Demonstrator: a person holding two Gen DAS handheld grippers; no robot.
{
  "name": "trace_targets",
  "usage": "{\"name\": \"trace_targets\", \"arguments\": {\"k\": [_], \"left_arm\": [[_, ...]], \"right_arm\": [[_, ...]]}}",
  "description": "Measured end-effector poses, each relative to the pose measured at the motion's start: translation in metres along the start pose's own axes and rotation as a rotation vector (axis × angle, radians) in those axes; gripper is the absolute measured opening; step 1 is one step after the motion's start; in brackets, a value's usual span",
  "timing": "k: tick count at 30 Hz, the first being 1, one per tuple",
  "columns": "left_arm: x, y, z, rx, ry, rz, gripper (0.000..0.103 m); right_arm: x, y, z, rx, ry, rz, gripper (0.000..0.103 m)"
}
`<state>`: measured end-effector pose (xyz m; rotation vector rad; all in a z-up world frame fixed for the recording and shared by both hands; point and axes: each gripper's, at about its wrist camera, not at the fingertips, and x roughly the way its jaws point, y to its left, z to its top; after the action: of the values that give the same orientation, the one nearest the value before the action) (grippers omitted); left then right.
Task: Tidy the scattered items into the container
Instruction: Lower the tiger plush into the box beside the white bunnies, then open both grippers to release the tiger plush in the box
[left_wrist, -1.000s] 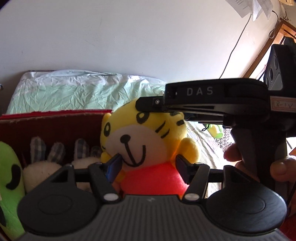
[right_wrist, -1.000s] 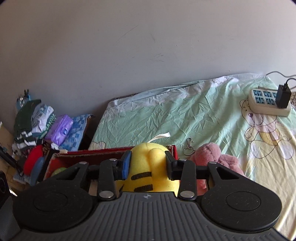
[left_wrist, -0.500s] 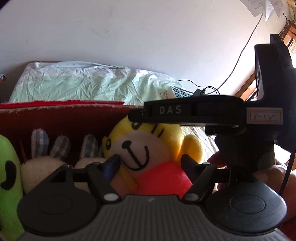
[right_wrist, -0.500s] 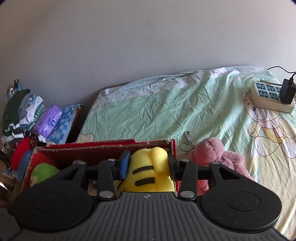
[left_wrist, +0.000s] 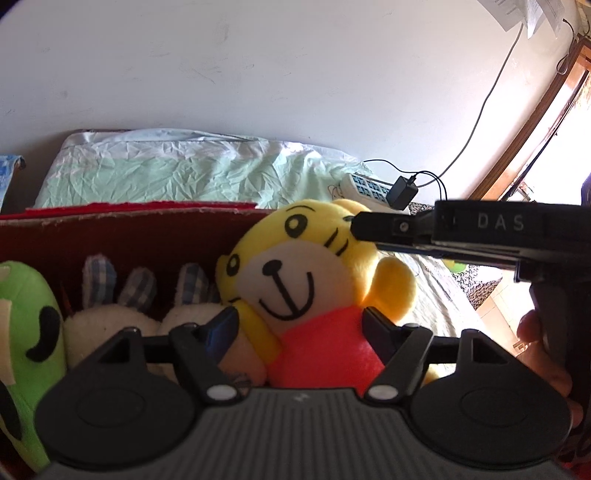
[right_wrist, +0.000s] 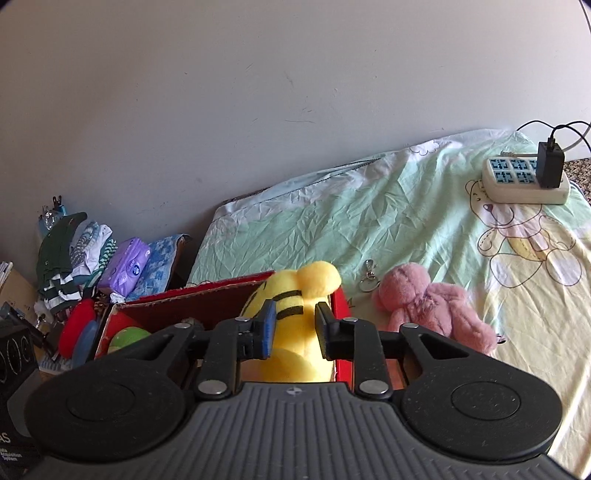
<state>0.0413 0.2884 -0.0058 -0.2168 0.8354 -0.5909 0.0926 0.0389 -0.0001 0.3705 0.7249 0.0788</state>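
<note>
Gripping the yellow tiger plush (right_wrist: 291, 314) by its head, the right hand-held gripper (right_wrist: 293, 328) holds it inside the red cardboard box (right_wrist: 184, 299).
Left hand-held gripper (left_wrist: 299, 328) gapes wide around its red shirt — pink plush (right_wrist: 428, 306) lies on the bed (right_wrist: 332, 229).

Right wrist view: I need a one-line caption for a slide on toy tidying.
Right gripper fingers shut on the yellow tiger plush over the red cardboard box; pink plush lies on the bedsheet.

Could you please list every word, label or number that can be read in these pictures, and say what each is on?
"DAS": white letters on the side of the right claw body, in the left wrist view.
"AS": the end of a word on the black box at the lower left edge of the right wrist view; the smaller lines under it are too blurred.
Purple pack: its round logo is too small to read.
</note>
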Motion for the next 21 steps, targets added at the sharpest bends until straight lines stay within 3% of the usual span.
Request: {"name": "trace_targets", "arguments": {"k": [21], "left_arm": [[0.013,-0.016,0.002,0.032,0.01,0.125,0.076]], "right_arm": [[0.024,0.002,-0.01,-0.04,0.013,-0.017,0.027]]}}
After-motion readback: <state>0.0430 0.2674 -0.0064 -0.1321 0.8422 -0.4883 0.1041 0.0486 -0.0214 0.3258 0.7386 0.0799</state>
